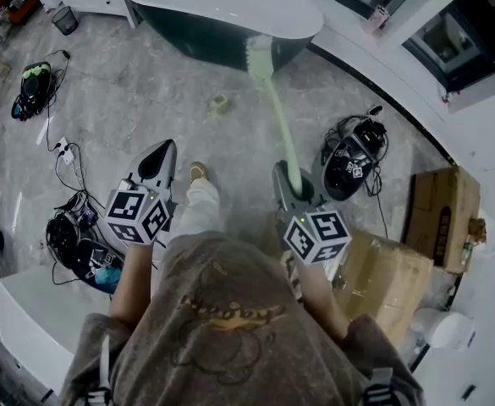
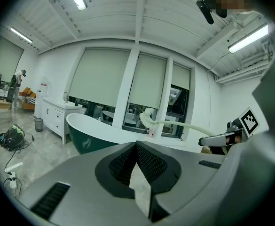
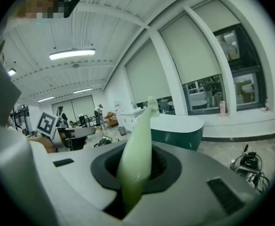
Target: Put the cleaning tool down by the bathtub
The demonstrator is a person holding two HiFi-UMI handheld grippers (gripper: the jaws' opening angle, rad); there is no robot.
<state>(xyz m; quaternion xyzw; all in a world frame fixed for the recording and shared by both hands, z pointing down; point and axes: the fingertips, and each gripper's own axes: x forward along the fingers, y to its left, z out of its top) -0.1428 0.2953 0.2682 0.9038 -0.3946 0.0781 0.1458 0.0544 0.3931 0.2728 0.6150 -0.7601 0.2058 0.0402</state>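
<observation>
A pale green long-handled brush [image 1: 274, 108] is the cleaning tool. My right gripper [image 1: 291, 188] is shut on its handle [image 3: 136, 159], and the brush head [image 1: 258, 56] points toward the bathtub [image 1: 222, 11], a white tub with a dark green outside. In the left gripper view the brush [image 2: 175, 124] crosses in front of the windows. My left gripper [image 1: 156, 166] is shut with nothing in it, its pads [image 2: 149, 166] closed together, held level to the left of the person's leg.
A small roll of tape [image 1: 219, 103] lies on the marble floor near the tub. Black helmets with cables lie at the right [image 1: 351, 163] and far left [image 1: 34, 87]. Cardboard boxes [image 1: 443, 205] stand at the right, a white cabinet [image 1: 27, 311] at the lower left.
</observation>
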